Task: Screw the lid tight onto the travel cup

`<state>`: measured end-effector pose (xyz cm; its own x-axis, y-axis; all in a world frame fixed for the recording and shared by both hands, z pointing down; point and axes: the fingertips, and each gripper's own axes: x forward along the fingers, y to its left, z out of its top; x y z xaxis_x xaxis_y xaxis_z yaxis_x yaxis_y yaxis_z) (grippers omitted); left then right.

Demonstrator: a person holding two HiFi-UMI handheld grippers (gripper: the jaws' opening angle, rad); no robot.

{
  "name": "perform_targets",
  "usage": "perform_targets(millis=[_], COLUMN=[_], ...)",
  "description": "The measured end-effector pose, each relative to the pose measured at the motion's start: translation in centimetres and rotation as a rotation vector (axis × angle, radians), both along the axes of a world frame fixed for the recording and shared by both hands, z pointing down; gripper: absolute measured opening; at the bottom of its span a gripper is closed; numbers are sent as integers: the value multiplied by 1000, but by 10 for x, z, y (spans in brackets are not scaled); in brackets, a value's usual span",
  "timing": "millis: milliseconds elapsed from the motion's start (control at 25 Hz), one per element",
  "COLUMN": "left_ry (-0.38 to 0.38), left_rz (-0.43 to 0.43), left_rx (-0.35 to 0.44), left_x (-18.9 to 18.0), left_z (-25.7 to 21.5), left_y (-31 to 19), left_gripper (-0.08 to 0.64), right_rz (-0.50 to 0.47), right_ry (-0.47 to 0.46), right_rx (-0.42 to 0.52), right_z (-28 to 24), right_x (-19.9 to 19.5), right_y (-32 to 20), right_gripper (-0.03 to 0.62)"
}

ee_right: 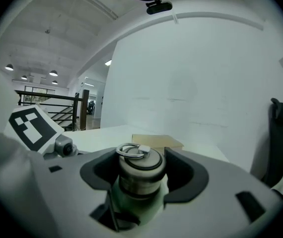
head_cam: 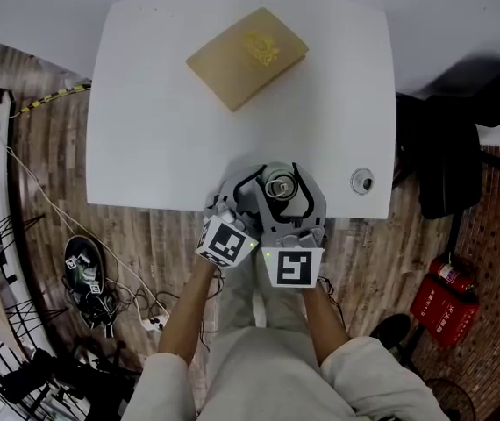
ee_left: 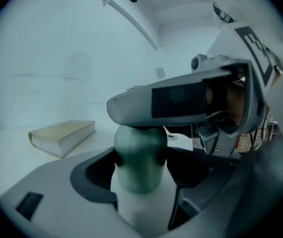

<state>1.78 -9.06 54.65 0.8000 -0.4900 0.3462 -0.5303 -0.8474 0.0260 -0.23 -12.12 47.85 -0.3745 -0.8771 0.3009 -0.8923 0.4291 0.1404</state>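
Lid [ee_right: 140,165] — between right gripper's [ee_right: 141,173] jaws

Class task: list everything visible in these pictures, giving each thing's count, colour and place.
table: one, white, middle of head view
book: one, tan, closed, table's far side
travel cup: one, green over white, table's near edge
lid: one, silver with ring, on the cup
round object: one, silver, table's near right corner
chair: one, black, right of table
fire extinguisher: one, red, floor at right
cables: several, floor at left
left gripper: one, grey, shut on the cup's body
right gripper: one, grey, shut on the lid
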Motion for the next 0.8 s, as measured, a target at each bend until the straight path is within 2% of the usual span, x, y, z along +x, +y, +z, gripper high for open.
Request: perform_targets(millis=[120, 200, 280, 360, 480, 640, 800], left_ry=[1, 3, 3, 2, 3, 0, 1], left_rz=[-1, -1, -1, -1, 0, 3, 7], left_rx=[-1, -2, -3, -1, -1, 1, 0], left_x=[-1, 0, 0, 0, 1, 0, 0], left_z=[1, 2, 1, 0, 1, 1, 1], left_y=[-1, -1, 0, 1, -1, -1, -1], left_gripper=[324, 324, 324, 324, 324, 324, 324], right_rz=[8, 6, -49, -104, -163, -330, -527], right_ry=[18, -35, -76, -127, -198, -247, -223], right_rx=[-4, 28, 37, 22, -1, -45, -72], right_z=[2, -3, -6, -8, -8, -6, -7], right_x=[-1, -1, -5, -8, -6, -4, -2], right_y=[-2, -4, 0, 4, 8, 14, 17], right_gripper=[259, 259, 254, 338, 360, 360, 359])
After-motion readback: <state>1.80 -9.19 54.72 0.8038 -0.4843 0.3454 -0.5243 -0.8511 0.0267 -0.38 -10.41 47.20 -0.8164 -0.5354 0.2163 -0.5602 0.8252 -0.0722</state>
